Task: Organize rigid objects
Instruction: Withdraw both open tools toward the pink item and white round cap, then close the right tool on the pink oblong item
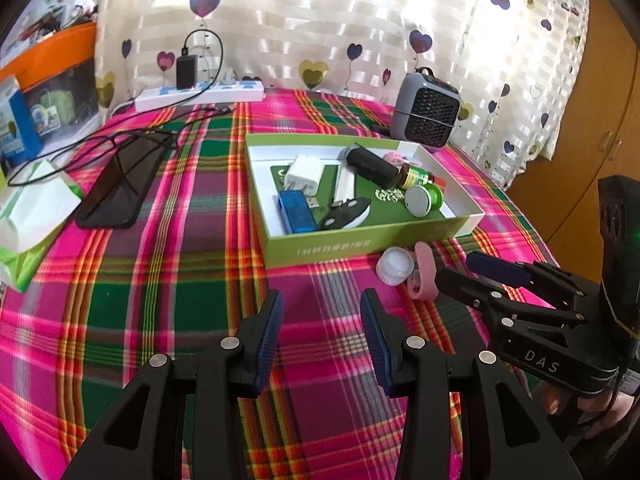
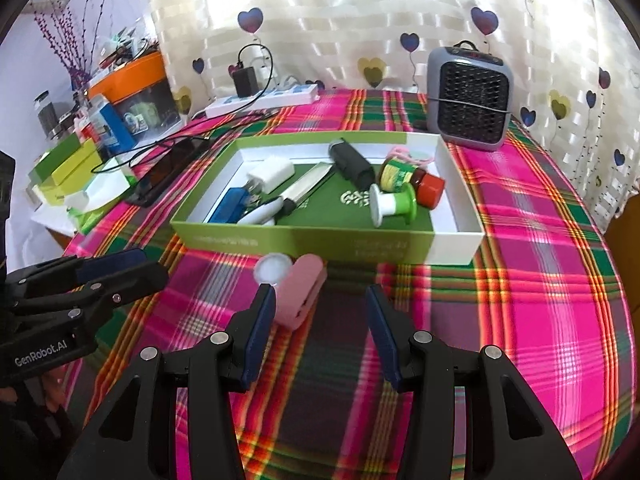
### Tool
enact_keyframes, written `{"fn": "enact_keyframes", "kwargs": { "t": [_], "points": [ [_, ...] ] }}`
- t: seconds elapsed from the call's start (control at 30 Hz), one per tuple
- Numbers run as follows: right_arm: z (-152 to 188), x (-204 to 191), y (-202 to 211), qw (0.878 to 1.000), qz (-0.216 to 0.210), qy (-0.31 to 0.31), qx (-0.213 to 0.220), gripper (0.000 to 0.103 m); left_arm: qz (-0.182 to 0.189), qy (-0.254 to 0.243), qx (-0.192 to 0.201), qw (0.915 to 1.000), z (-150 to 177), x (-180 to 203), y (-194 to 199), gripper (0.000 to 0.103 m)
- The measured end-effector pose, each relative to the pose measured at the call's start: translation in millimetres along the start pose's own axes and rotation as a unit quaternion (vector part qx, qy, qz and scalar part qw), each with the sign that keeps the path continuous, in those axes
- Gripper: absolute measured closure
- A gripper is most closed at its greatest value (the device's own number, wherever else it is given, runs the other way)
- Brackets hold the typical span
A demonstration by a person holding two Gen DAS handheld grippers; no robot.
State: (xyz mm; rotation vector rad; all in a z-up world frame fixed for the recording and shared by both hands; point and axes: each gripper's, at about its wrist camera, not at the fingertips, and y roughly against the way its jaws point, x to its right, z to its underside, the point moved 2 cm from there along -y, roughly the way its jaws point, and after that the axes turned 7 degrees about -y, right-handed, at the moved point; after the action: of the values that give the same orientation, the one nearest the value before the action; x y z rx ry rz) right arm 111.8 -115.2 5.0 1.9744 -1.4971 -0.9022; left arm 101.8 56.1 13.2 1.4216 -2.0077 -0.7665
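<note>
A green and white box (image 1: 360,242) (image 2: 460,236) on the plaid cloth holds a white charger (image 1: 304,172), a blue USB stick (image 1: 294,210), a black cylinder (image 1: 370,166), a small green bottle with red cap (image 2: 404,176), a green spool (image 2: 394,204) and other small items. In front of the box lie a pink clip (image 2: 298,296) (image 1: 424,270) and a small white jar (image 2: 272,268) (image 1: 394,266). My right gripper (image 2: 320,306) is open and empty, its left finger beside the pink clip. My left gripper (image 1: 320,312) is open and empty over bare cloth, left of both.
A black phone (image 1: 120,184) with a cable lies left of the box. A grey heater (image 2: 468,96) stands behind it. A white power strip (image 1: 200,94) sits at the back. Tissue pack (image 1: 28,212) and boxes crowd the left edge.
</note>
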Motion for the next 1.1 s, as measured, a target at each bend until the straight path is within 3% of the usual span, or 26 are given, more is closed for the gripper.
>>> {"fn": "enact_keyframes", "kwargs": {
  "t": [0.37,0.57,1.1],
  "points": [
    [6,-14,-20,0.999,-0.002,0.011,-0.032,0.055,0.008,0.006,-0.011,0.9999,10,-6,-4,0.064],
    [7,-17,-28,0.998,0.029,0.028,-0.044,0.055,0.016,0.008,-0.016,0.9997,10,-9,-9,0.064],
    [5,-3,-31,0.998,0.048,0.015,-0.043,0.058,0.036,0.003,-0.032,0.9988,8,-10,-23,0.064]
  ]
}}
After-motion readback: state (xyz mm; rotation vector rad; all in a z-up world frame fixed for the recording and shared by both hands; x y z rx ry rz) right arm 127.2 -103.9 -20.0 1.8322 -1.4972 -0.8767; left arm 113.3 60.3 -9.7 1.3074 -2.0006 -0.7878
